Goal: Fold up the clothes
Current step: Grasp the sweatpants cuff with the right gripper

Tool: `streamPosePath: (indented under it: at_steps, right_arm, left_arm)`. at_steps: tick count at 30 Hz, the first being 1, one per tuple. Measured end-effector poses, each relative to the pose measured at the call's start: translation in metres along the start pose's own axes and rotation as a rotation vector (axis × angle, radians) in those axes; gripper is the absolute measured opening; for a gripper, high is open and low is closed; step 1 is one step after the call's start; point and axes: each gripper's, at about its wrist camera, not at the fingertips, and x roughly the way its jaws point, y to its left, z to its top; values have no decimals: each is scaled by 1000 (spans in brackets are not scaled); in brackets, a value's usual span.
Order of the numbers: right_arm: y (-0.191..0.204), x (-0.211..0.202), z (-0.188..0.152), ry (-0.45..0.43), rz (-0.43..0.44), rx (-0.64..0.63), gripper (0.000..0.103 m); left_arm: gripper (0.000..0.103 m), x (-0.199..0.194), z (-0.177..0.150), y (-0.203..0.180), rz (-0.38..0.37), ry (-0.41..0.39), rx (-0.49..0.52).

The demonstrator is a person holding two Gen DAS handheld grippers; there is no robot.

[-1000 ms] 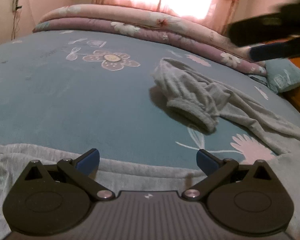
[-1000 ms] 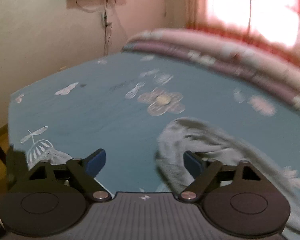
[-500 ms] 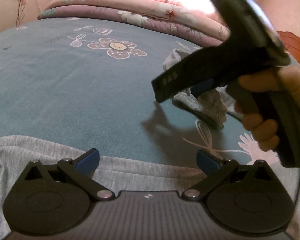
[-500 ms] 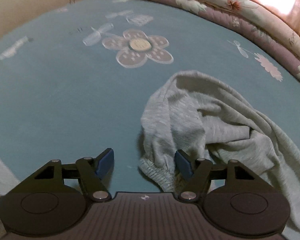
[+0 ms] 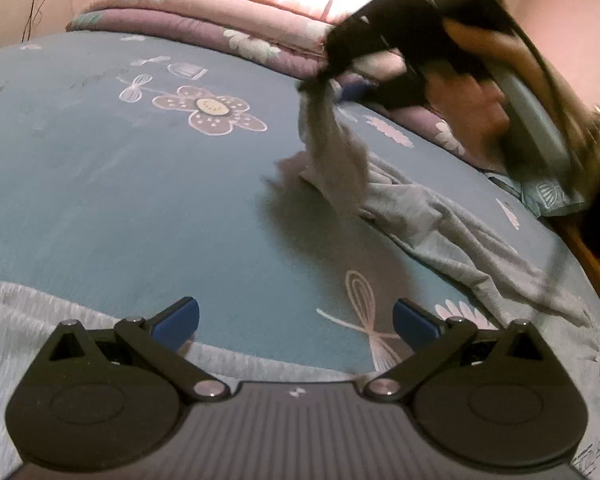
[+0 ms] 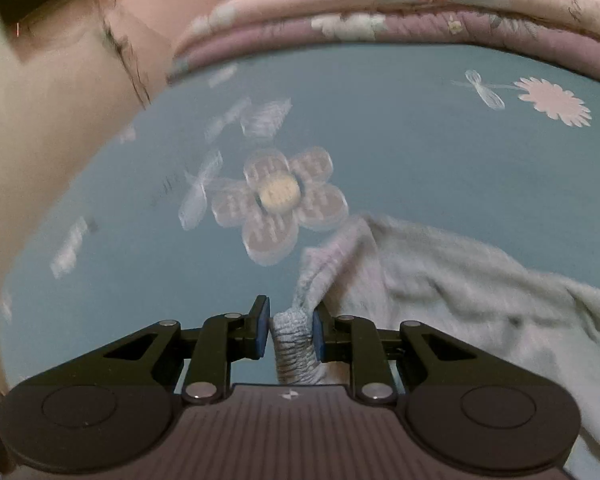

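A blue sheet [image 5: 140, 208] with printed flowers is covering the bed, and folded quilts [image 6: 400, 12] are lying along its far edge. A grey garment [image 5: 420, 216] is sprawling across the sheet, one ribbed cuff [image 6: 294, 344] raised. The right gripper [image 6: 290, 330], whose jaws have just been closing, is pinching that cuff between its pads. The left gripper [image 5: 296, 320] is hovering with jaws wide apart and nothing in them, over the garment's near edge.

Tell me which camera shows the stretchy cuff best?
The right wrist view: the ribbed cuff sits close up, pinched between the tongs. The left wrist view shows it only far off, blurred, dangling from those tongs.
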Motion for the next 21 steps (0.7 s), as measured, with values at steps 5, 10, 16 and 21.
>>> streamPosePath:
  at_steps: [5, 10, 16, 21]
  right_arm:
    - [8, 22, 45, -46, 30, 20, 25]
    - [10, 52, 81, -89, 29, 27, 25]
    - [5, 76, 117, -161, 13, 68, 25]
    - [3, 98, 134, -195, -32, 53, 25]
  left_arm:
    - [102, 3, 1, 2, 34, 1, -4]
    - [102, 3, 0, 8, 62, -8, -21]
    - [102, 2, -1, 10, 80, -10, -9]
    - [102, 6, -3, 11, 112, -1, -2]
